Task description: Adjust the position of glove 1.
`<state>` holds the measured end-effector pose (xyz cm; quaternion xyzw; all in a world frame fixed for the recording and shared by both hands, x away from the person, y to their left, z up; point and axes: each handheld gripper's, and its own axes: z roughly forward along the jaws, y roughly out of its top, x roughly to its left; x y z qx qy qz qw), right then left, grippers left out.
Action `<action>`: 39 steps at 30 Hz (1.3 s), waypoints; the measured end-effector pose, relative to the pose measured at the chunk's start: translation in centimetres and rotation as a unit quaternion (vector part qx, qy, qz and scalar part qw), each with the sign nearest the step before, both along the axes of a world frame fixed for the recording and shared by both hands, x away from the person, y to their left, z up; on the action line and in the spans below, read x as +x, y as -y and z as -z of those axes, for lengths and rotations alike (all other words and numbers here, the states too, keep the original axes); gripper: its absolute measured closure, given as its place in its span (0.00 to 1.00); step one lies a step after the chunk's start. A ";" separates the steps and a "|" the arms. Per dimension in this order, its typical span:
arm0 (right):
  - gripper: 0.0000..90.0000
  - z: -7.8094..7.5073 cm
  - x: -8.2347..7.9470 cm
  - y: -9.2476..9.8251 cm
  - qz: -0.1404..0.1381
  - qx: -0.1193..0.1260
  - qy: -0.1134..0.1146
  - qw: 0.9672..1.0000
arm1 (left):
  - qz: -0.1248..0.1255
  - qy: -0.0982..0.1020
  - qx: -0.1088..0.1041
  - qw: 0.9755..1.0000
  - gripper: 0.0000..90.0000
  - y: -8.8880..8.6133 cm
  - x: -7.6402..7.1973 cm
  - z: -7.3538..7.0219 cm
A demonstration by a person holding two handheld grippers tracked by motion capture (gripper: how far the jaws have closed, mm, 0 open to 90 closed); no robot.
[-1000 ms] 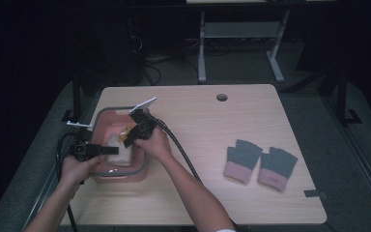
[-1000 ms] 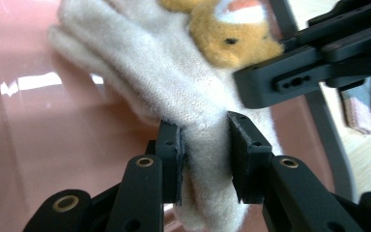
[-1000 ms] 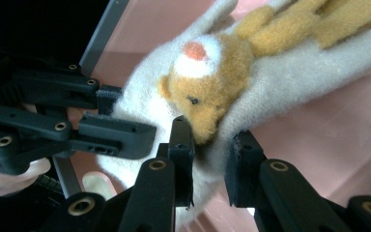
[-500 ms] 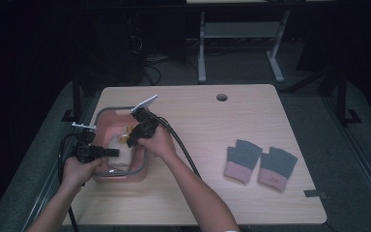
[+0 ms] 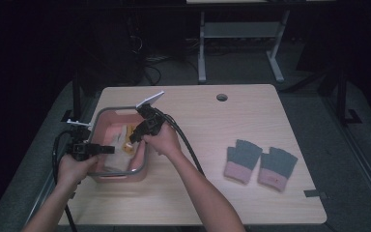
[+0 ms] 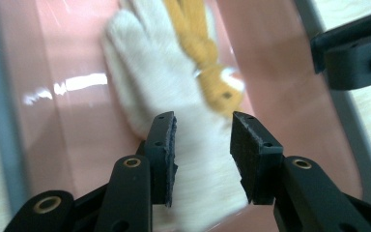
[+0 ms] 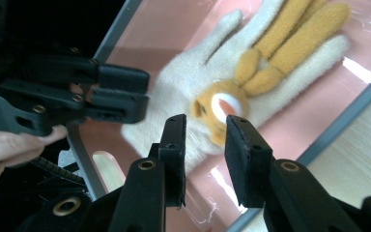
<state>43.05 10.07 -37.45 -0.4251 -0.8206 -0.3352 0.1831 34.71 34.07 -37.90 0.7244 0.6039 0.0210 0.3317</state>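
A cream-white knitted glove (image 7: 207, 92) lies flat on the floor of a pink tub (image 5: 107, 126), which stands on the left part of the bench (image 5: 207, 193). The glove's yarn looks soft and fuzzy. Some of its fingers are mustard yellow, and a small yellow animal face with a pale round muzzle sits where those fingers meet the palm. In the left gripper view the same glove (image 6: 174, 96) spreads across the tub's glossy bottom, which throws back white glints of light.

The tub is a smooth plastic rectangle with rounded corners, edged by a grey rim.

The left gripper (image 5: 107, 149) reaches in over the tub's left rim. Its jaws have just been opening and stand apart above the glove's cuff, with nothing pinched between the flat black pads. The right gripper (image 5: 136, 136) comes in from the tub's right side. Its jaws have been parting too, and they hover spread over the glove near the animal face, pressing on nothing.

The bench top is pale wood grain with rounded corners and a dark round cable hole (image 5: 221, 97) near its far edge. On its right part, well apart from the tub, a pair of fingerless gloves (image 5: 261, 163) in grey-green with pink cuffs lie side by side. Around the bench the room is dim, and a light metal frame (image 5: 241, 43) stands behind.
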 end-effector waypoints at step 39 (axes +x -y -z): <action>0.71 -1.4 -0.7 5.3 0.010 0.065 0.007 0.998 | 0.054 0.039 0.023 0.998 0.59 4.2 0.7 -2.2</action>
